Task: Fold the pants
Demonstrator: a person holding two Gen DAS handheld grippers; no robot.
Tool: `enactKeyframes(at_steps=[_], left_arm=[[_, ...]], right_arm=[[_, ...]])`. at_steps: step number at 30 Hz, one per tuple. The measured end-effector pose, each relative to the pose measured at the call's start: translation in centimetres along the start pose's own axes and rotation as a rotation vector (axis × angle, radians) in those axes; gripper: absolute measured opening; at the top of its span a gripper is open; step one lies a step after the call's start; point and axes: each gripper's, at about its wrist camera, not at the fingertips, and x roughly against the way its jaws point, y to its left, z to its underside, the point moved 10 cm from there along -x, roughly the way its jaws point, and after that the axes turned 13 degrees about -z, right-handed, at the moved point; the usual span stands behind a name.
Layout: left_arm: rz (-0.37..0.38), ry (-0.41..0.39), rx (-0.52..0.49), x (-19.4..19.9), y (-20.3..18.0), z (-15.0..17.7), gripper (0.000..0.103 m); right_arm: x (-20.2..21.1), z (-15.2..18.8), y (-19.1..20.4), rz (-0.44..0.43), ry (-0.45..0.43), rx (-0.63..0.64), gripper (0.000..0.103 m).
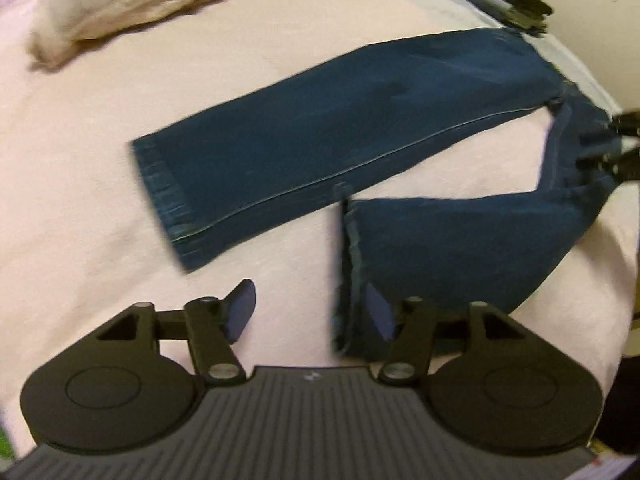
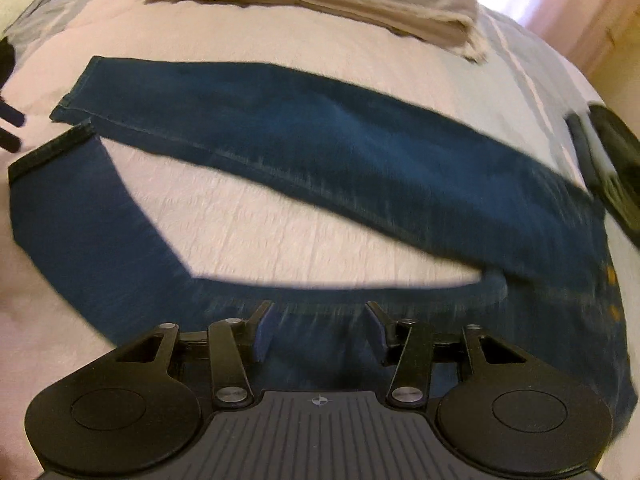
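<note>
Dark blue jeans (image 2: 340, 148) are seen spread in a V on a pale pink bedspread (image 1: 80, 160), legs not yet brought together. The left gripper (image 1: 310, 312) is held parted and empty beside the near leg's hem; the right gripper (image 2: 320, 330), parted over the near leg, grips nothing visible. Next, the near leg likely needs laying over the far one.
</note>
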Motion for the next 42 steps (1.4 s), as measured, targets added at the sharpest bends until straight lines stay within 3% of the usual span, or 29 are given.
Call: enactKeyframes(at_steps=[3, 5, 9, 11, 17, 21, 23, 26, 29, 36, 39, 40, 41, 42], left_arm=[[0.067, 0.004, 0.001, -1.6, -1.9, -1.0, 0.057], [0.096, 0.002, -0.003, -2.5, -2.9, -1.7, 0.052], [0.098, 0.001, -0.058, -2.2, -4.6, -1.9, 0.003], [0.081, -0.032, -0.085, 0.0, -4.9, -1.8, 0.000], [0.056, -0.140, -0.101, 10.8, -5.0, 1.3, 0.000], [-0.018, -0.085, -0.071, 14.1, -5.6, 5.5, 0.000], [-0.061, -0.056, -0.042, 13.4, -5.2, 6.6, 0.005], [-0.093, -0.042, 0.005, 10.7, -4.2, 6.2, 0.022], [-0.092, -0.078, -0.020, 7.3, -3.9, 4.2, 0.033], [-0.079, -0.072, -0.075, -1.8, -3.8, 0.2, 0.049], [-0.022, -0.049, -0.052, -4.2, -4.2, -0.2, 0.044], [-0.003, -0.049, -0.044, -4.3, -4.3, -0.2, 0.031], [0.009, -0.056, -0.037, -4.0, -4.4, -0.3, 0.020], [0.002, -0.074, -0.038, -3.3, -4.5, -0.3, 0.003]], right_arm=[[1.5, 2.3, 0.3, 0.032, -0.001, -0.038, 0.048], [2.4, 3.6, 0.2, 0.050, -0.004, -0.058, 0.048], [4.3, 6.0, -0.7, 0.070, -0.010, -0.099, 0.048], [5.0, 6.7, -1.1, 0.062, -0.019, -0.111, 0.048], [6.1, 7.8, -2.0, -0.010, -0.052, -0.049, 0.049], [4.7, 7.7, -0.3, -0.103, -0.027, 0.085, 0.051], [3.7, 7.2, 0.7, -0.139, -0.016, 0.169, 0.051], [2.1, 6.5, 1.5, -0.184, -0.004, 0.253, 0.051], [0.6, 6.3, 1.4, -0.214, 0.008, 0.296, 0.051], [-1.3, 6.4, 0.1, -0.310, 0.067, 0.319, 0.051], [-1.3, 6.4, -0.1, -0.344, 0.090, 0.303, 0.049], [-1.1, 6.2, -0.1, -0.354, 0.094, 0.290, 0.041], [-0.6, 6.2, 0.0, -0.369, 0.098, 0.273, 0.018], [0.2, 6.4, 0.2, -0.360, 0.095, 0.269, 0.010]])
